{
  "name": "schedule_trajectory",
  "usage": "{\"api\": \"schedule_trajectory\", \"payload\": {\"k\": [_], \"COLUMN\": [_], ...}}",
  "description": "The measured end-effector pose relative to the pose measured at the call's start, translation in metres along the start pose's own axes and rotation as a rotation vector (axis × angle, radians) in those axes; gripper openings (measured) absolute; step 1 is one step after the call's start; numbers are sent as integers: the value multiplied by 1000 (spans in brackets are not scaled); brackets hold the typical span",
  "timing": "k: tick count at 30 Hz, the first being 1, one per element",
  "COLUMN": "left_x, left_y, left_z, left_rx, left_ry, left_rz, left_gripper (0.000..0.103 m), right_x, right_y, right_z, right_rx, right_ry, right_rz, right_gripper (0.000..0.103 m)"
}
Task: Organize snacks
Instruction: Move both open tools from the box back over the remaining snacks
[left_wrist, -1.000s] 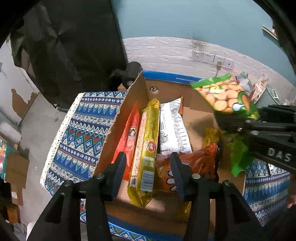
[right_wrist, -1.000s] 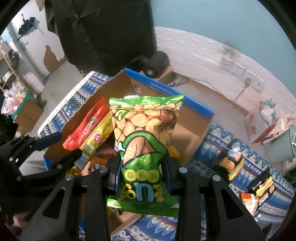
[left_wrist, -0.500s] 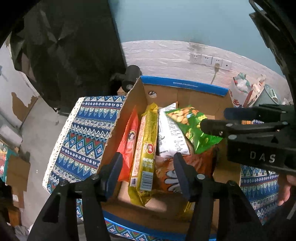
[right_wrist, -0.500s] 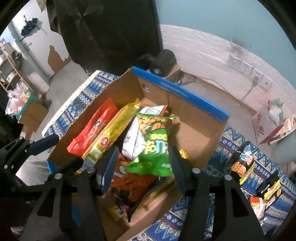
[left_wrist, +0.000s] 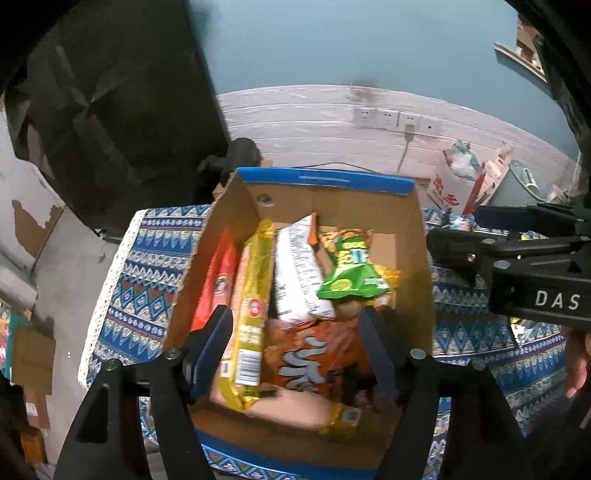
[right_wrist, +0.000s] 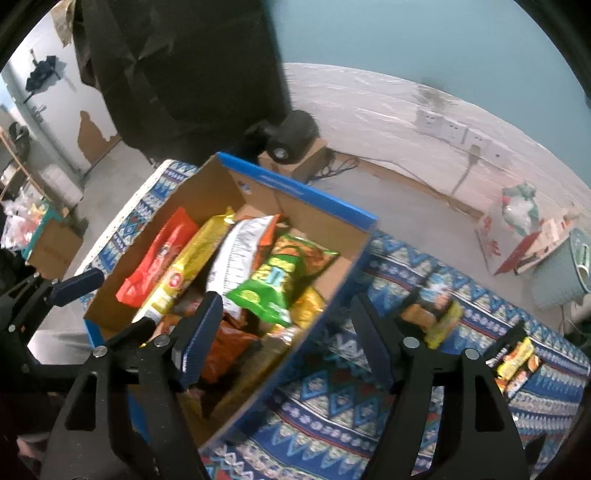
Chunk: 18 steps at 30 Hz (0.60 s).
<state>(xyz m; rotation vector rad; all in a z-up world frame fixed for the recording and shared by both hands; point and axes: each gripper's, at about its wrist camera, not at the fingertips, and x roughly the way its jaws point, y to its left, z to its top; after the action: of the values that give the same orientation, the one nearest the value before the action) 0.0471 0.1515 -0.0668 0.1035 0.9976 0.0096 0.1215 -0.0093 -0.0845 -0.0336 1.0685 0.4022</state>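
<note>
Snack-sorting scene: green snack bag (right_wrist: 275, 284) lying loose atop other packets inside cardboard box (right_wrist: 295, 188), dropped there for storage. Right gripper (right_wrist: 286, 339), clamped on that bag a second ago, jaws just spread, now empty. Left gripper (left_wrist: 295, 350) likewise widening, empty, above box.

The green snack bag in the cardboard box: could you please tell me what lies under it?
The green snack bag rests on a white packet, an orange bag and a yellow wrapper inside the cardboard box. Anything deeper is covered.
</note>
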Motion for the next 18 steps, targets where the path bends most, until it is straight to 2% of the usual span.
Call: {"api": "schedule_trajectory", "payload": {"k": [18], "left_x": [12], "left_y": [-92], "left_z": [22], "left_rx": [132], "left_ry": [32], "left_rz": [-57], "left_gripper": [82], "right_x": [-50], "right_y": [-113], "right_z": [-41], "right_rx": [144], "right_ry": [-21], "right_rz": [-126], "right_gripper": [75]}}
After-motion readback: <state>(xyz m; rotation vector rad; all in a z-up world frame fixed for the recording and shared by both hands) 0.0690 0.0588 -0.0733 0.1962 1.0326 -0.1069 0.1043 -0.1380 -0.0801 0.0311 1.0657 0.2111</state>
